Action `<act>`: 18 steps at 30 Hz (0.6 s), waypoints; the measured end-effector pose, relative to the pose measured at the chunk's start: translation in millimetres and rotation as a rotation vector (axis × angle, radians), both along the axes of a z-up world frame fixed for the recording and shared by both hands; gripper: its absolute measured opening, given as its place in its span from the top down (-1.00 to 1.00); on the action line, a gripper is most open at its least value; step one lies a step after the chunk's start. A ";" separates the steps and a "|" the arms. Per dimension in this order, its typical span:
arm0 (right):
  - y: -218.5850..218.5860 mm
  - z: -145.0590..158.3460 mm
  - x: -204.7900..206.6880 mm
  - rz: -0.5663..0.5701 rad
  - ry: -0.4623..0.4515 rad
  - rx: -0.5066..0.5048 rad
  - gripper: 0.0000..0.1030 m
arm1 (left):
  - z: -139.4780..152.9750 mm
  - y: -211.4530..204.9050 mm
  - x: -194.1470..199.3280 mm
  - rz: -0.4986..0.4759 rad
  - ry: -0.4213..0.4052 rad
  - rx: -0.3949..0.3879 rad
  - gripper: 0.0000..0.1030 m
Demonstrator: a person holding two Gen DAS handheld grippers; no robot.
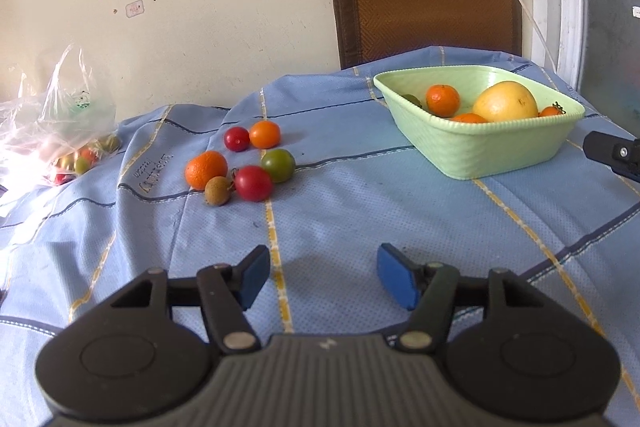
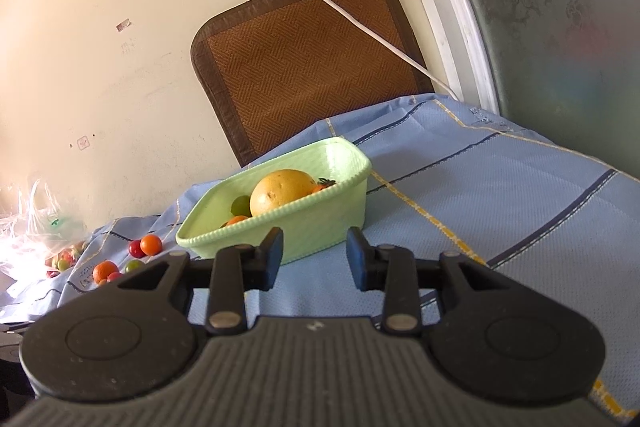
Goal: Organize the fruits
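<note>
Fruit lies loose on our worktop [image 1: 360, 211] beside the green basket [image 1: 476, 151]; our left hand-held gripper [image 1: 322, 277] and right hand-held gripper [image 2: 314, 259] hover spread, empty.

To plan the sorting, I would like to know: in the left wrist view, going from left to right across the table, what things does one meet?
plastic bag → mandarin → green tomato → green basket → right gripper

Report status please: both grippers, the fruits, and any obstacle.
Left gripper open, empty. Right gripper open, empty, near green basket. Six loose fruits on cloth, outside basket. Path unobstructed.
</note>
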State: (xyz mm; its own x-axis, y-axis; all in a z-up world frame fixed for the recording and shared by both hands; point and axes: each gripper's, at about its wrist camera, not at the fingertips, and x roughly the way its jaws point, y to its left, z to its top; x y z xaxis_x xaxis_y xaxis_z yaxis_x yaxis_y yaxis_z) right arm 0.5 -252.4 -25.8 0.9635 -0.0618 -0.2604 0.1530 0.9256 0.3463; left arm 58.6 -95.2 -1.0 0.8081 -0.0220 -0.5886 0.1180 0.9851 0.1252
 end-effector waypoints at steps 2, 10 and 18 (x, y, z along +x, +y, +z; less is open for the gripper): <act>0.2 -0.1 0.1 0.003 0.000 0.000 0.14 | 0.1 0.2 0.2 0.003 -0.001 -0.001 -0.23; -0.7 -0.8 2.0 0.009 0.007 0.003 0.14 | -0.6 1.7 0.8 0.001 -0.003 0.001 -0.28; -1.1 -1.2 1.9 0.009 0.007 0.004 0.14 | 1.2 2.2 2.0 0.002 0.017 -0.001 -0.28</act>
